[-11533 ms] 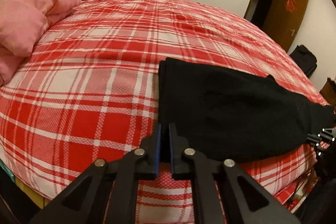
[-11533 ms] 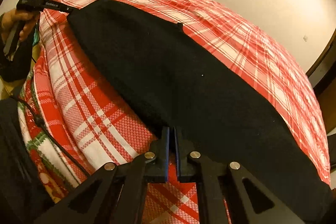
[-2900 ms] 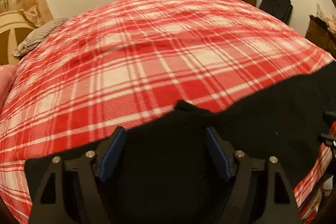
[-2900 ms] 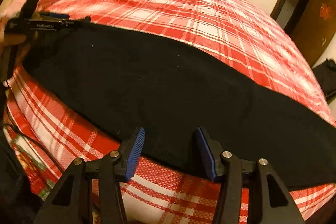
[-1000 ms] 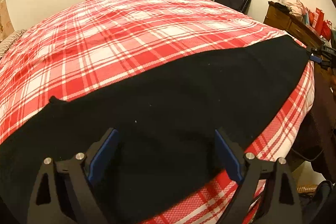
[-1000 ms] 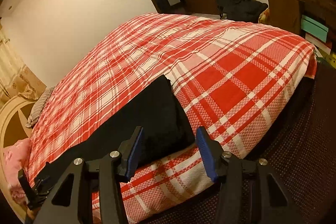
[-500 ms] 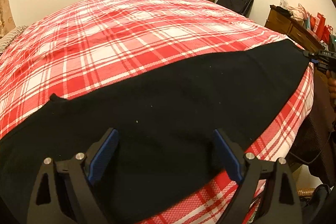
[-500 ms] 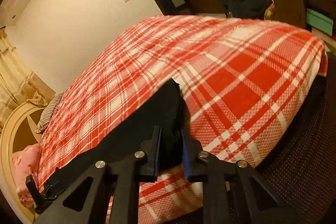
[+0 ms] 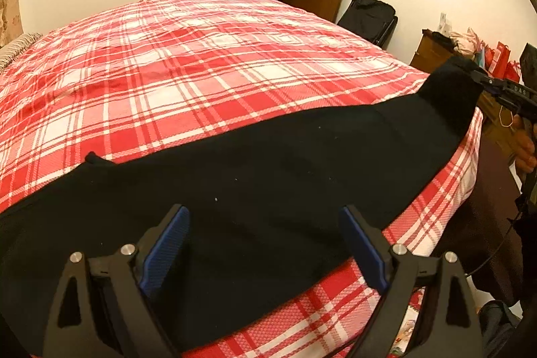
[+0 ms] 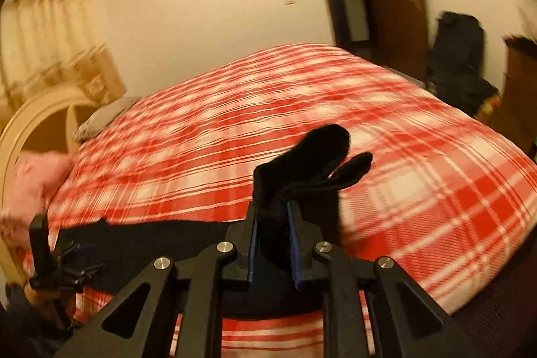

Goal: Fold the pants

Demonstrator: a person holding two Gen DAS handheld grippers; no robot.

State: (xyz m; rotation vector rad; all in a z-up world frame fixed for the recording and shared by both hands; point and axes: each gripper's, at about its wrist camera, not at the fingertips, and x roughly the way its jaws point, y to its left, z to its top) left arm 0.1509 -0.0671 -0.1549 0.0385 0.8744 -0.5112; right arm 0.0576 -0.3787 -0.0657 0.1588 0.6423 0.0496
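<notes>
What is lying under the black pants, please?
Under the black pants lies the red plaid bedsheet. The sheet directly beneath them is covered; nothing more can be seen there.

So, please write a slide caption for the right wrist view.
Right gripper lifts one end of black pants above the plaid bed.

- The bed (image 9: 208, 62) is covered edge to edge by a red-and-white plaid spread, smooth apart from faint creases.
- Black pants (image 9: 268, 176) lie directly on the spread as a long band along the near edge, running from 8 o'clock to 2 o'clock in the left wrist view.
- The pants' end at 2 o'clock is lifted clear of the spread; the rest lies flat.
- A striped pillow (image 9: 16, 47) rests on the bed at 10 o'clock.
- In the blurred right wrist view, a pink bundle (image 10: 37, 180) sits on the bed at 9 o'clock, beside the curved headboard (image 10: 30, 123).
</notes>
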